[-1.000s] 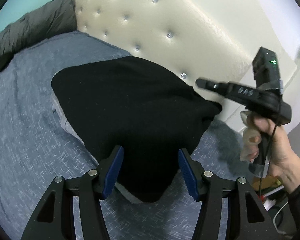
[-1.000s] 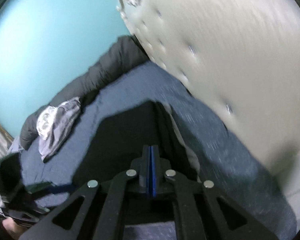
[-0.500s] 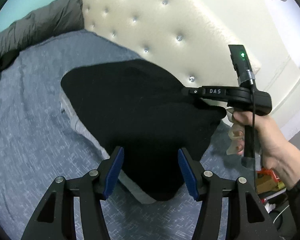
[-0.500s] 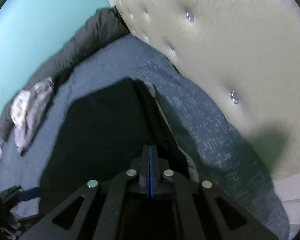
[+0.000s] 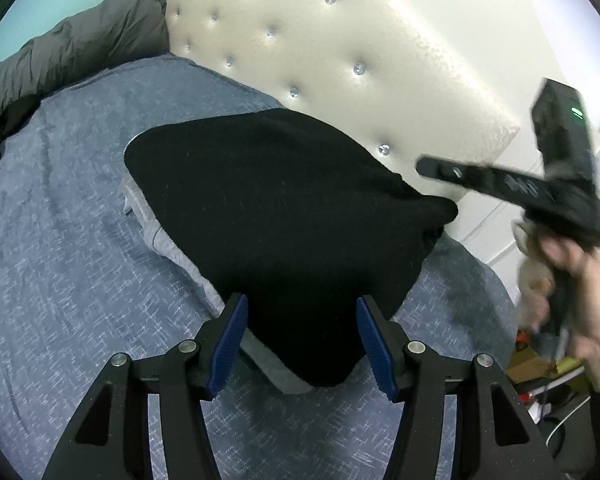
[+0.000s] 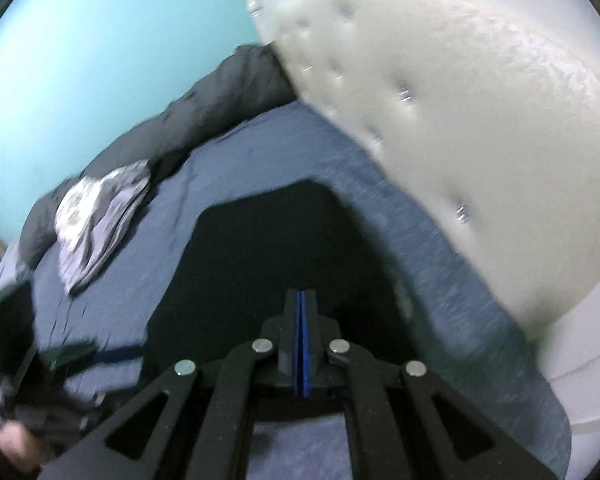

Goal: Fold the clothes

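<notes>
A black garment [image 5: 284,208] lies folded on the blue bedcover [image 5: 60,260], on top of a grey garment [image 5: 160,236] whose edge shows along its left side. My left gripper [image 5: 304,340] hovers open over the black garment's near corner, which shows between the blue pads [image 5: 232,340]. To the right, a hand [image 5: 580,304] holds my right gripper [image 5: 422,167] in the air, just clear of the garment's right corner and blurred. In the right wrist view the right gripper [image 6: 301,320] is shut with nothing between its pads, above the black garment [image 6: 268,264].
A cream tufted headboard [image 5: 340,40] rises behind the bed. A dark grey duvet [image 5: 80,48] is bunched along the far side, with a crumpled patterned cloth [image 6: 100,224] in front of it. Small clutter and cables [image 5: 540,364] lie past the bed's right edge.
Half a second ago the right gripper's tip was at the black garment's right corner; now it has lifted up and to the right, away from it. The left gripper and the garment stayed put.
</notes>
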